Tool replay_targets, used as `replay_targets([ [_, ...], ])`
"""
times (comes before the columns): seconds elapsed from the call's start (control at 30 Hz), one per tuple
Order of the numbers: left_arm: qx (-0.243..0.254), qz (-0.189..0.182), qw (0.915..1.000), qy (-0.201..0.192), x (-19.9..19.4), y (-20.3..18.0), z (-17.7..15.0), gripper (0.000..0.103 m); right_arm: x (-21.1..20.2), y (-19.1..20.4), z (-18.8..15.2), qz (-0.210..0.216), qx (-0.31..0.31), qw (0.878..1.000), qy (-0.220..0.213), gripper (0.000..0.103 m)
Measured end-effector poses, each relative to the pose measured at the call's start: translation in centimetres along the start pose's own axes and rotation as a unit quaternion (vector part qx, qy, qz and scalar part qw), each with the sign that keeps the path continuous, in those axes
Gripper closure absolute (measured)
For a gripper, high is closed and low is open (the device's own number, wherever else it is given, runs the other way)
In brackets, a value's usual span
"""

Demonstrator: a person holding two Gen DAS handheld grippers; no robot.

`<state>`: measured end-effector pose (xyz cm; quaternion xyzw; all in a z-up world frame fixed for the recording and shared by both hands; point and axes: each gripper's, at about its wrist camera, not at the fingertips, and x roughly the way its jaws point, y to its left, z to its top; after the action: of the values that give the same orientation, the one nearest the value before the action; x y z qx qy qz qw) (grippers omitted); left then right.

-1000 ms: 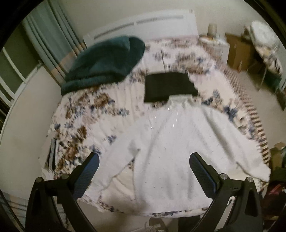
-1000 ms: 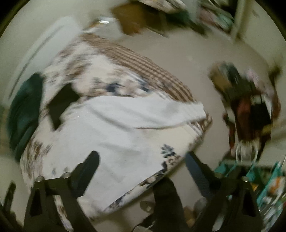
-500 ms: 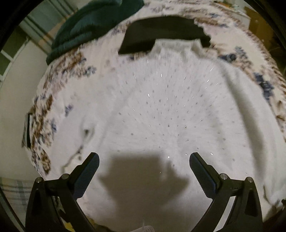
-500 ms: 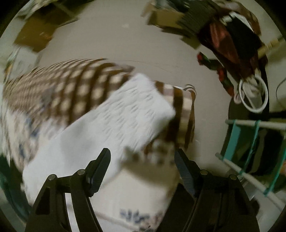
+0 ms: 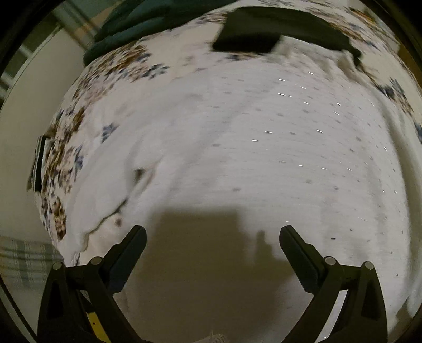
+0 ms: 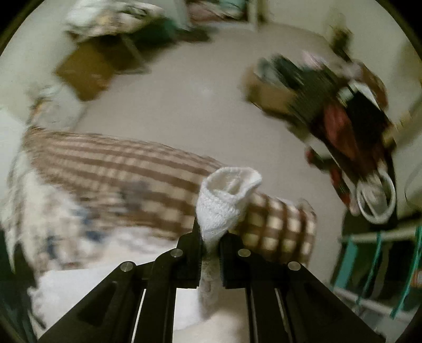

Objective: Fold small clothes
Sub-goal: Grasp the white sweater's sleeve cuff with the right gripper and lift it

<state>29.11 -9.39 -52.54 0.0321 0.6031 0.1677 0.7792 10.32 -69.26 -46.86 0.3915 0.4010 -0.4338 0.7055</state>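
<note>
Across the floral bedspread point(image 5: 110, 87), spread flat: white knit sweater point(image 5: 237, 147), filling most of the left wrist view. Above its near hem, left gripper point(image 5: 212, 237), 2 fingers wide apart, holding nothing. At the bed's far right edge, right gripper point(image 6: 211, 237) clamped narrow on the sweater's cuff point(image 6: 226, 195), lifted over the brown checked blanket point(image 6: 118, 168). Far off, folded black garment point(image 5: 263, 29) and green towel point(image 5: 137, 23).

White knit sweater point(image 5: 250, 158); floral brown-blue bedspread point(image 5: 110, 63), brown-checked border point(image 6: 105, 168); black tongs point(image 6: 209, 245).
</note>
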Motion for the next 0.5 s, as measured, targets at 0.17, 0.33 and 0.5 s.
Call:
replay_targets([
  [0.17,-0.039,-0.001,0.9992,-0.003,0.0,4.7,0.2,0.000,-9.5,10.0,2.1,0.084,-0.068,0.992,-0.068,0.093],
  [0.33,-0.086,0.002,0.9963,-0.006,0.5,9.6,0.9,0.000,-16.6,20.4,-0.2,0.142,-0.152,0.973,-0.103,0.093],
  [0.5,-0.110,0.017,0.9937,-0.006,1.5,12.9,0.3,0.000,-15.0,31.5,-11.4,0.178,-0.275,0.944,-0.047,0.093],
])
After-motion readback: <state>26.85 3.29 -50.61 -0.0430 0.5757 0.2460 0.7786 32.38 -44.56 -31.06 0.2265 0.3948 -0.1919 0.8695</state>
